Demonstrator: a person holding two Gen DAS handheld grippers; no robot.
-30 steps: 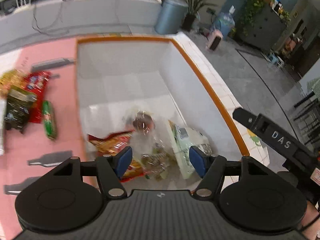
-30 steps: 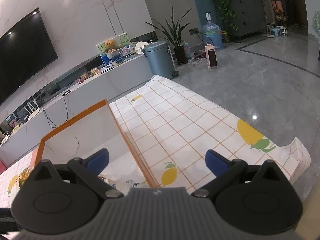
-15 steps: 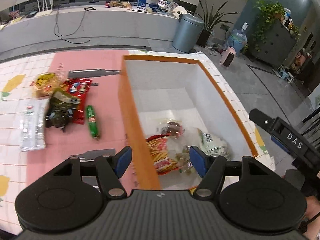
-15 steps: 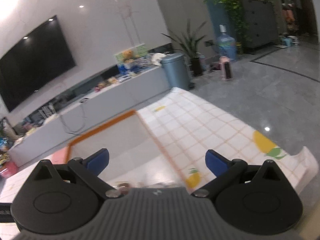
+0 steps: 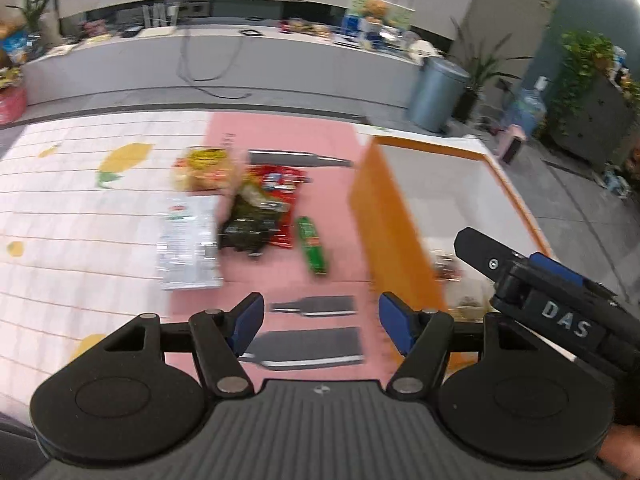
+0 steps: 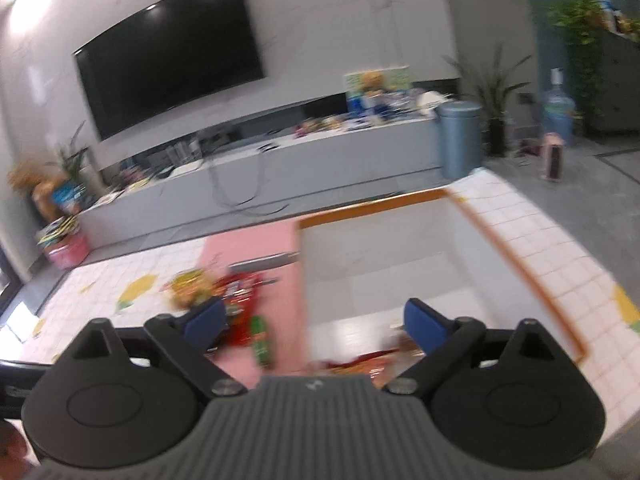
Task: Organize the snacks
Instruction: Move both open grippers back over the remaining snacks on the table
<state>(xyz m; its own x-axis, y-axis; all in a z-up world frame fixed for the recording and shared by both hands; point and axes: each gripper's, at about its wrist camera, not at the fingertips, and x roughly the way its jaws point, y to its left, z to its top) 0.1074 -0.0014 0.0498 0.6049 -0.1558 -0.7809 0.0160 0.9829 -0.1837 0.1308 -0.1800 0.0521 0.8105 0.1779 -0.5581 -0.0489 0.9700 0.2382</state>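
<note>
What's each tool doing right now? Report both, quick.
Left tool: open, holding nothing.
Right tool: jaws closing, still wide apart, nothing between them.

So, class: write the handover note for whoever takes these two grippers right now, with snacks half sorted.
Left gripper: open, empty, over the pink mat.
Right gripper: empty, jaws closing, nothing between them, by the box's left wall.
Done: several packets lie in the orange-rimmed box.
Left: five snacks on the mat: green stick, dark packet, red packet, yellow packet, clear white packet.
</note>
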